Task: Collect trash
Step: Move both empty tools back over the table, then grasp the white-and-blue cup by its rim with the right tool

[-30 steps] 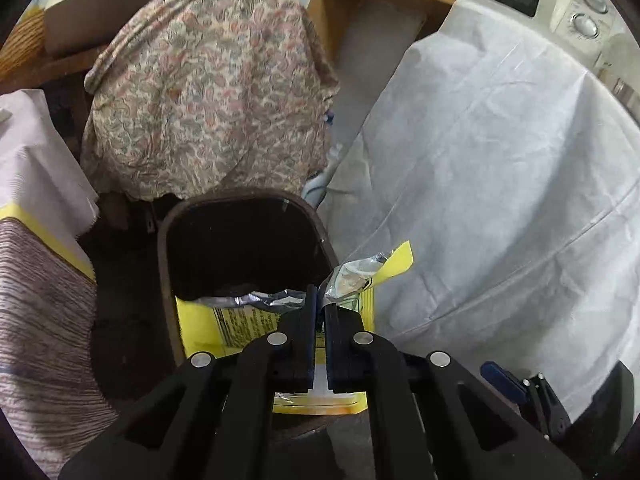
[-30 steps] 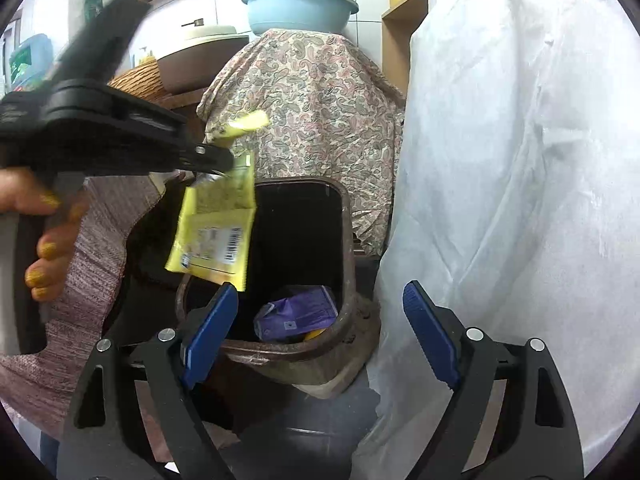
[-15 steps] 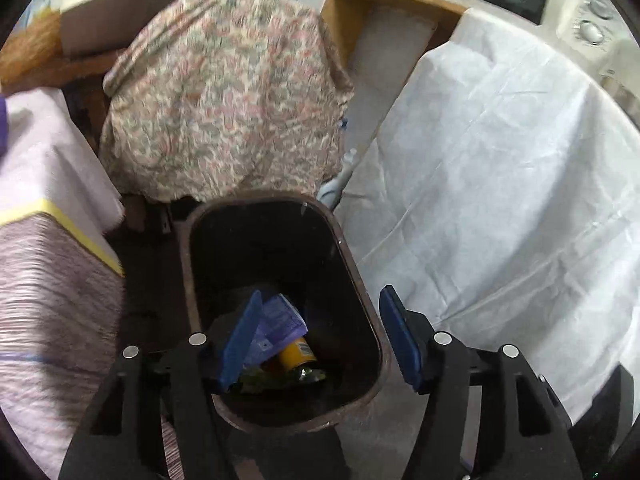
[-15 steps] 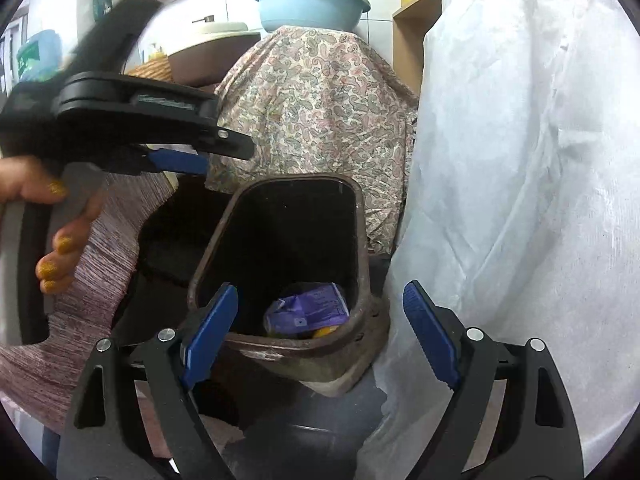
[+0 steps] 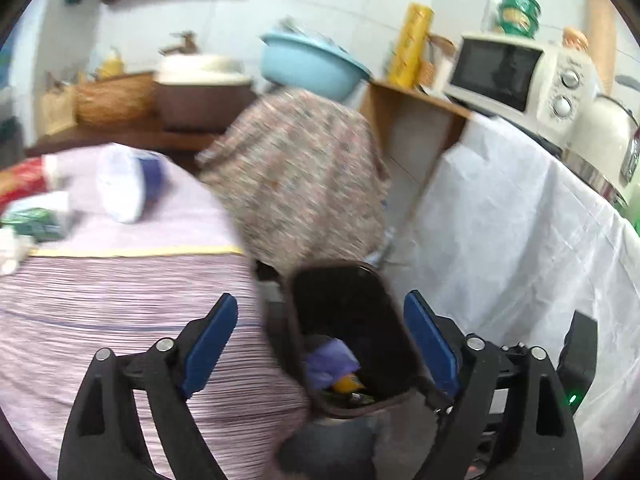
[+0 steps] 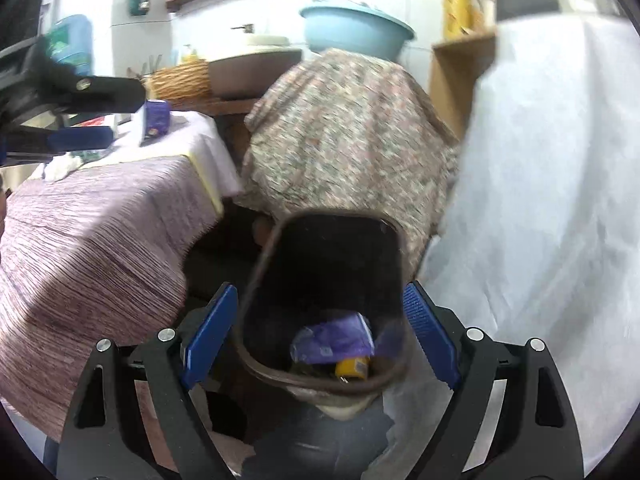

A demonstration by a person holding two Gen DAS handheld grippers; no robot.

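A dark brown trash bin (image 5: 386,292) stands on the floor between a purple-clothed table and a white-draped counter; it also shows in the right wrist view (image 6: 260,264). Inside lie a purple wrapper (image 5: 330,360) (image 6: 332,340) and a yellow item (image 5: 347,382) (image 6: 352,366). My left gripper (image 5: 320,344) is open and empty above the bin. My right gripper (image 6: 320,332) is open and empty over the bin's near rim. On the table lie a white and blue packet (image 5: 128,180) (image 6: 154,120), a red packet (image 5: 22,180) and green and white litter (image 5: 36,216).
The purple striped tablecloth (image 5: 120,300) fills the left. A floral cloth-covered object (image 5: 304,184) stands behind the bin, with a blue basin (image 5: 312,66) on top. The white sheet (image 5: 512,240) covers the counter at right, with a microwave (image 5: 516,72) above.
My left gripper opened and let the yellow packet fall into the bin. It then lifted and tilted up, bringing the table top into view. My right gripper stayed open and rose slightly.
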